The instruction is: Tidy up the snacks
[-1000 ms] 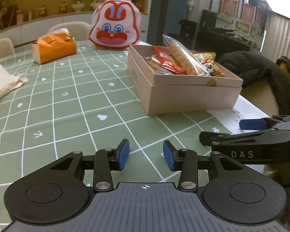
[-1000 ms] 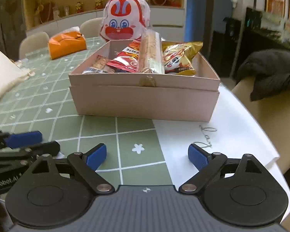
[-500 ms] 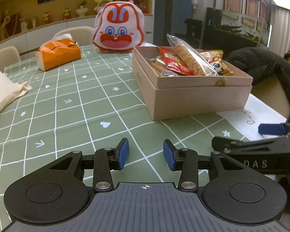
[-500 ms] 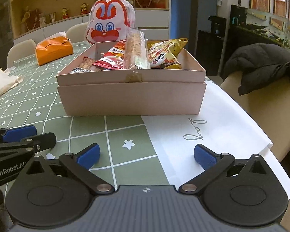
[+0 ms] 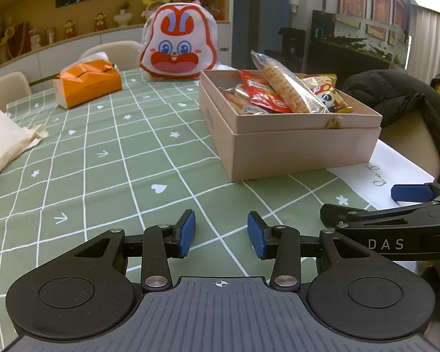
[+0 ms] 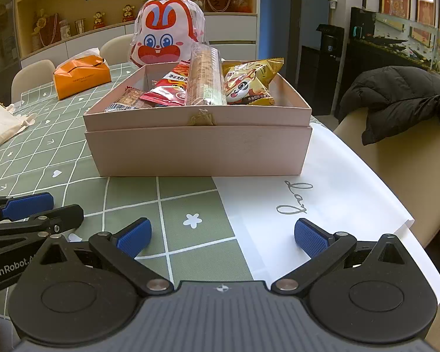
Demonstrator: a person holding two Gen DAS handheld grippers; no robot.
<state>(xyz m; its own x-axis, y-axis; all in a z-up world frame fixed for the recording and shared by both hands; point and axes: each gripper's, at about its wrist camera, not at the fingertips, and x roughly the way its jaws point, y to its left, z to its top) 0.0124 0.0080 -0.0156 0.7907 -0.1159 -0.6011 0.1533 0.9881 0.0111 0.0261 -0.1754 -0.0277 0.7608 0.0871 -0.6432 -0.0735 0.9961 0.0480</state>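
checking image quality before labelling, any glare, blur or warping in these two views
Left wrist view: strong fisheye bending at the edges, a blown-out bright strip top right, snack box sharp. Right wrist view: same barrel warp, the white bag bright but its lettering readable, snack wrappers slightly shiny, shelf figurines behind soft and small.

The worktop (image 5: 108,176) wears a green cloth with a white grid and small white stars, hearts and arrows. A pink box (image 6: 196,146) rests on it, partly over a white sheet with cursive lettering (image 6: 322,199) that reaches the near right edge. Behind the box stands a red-and-white rabbit-faced bag (image 5: 179,50). An orange tissue pack (image 5: 88,86) lies well apart to the left, toward the far side. A cream cloth bag (image 5: 3,140) lies along the left edge.
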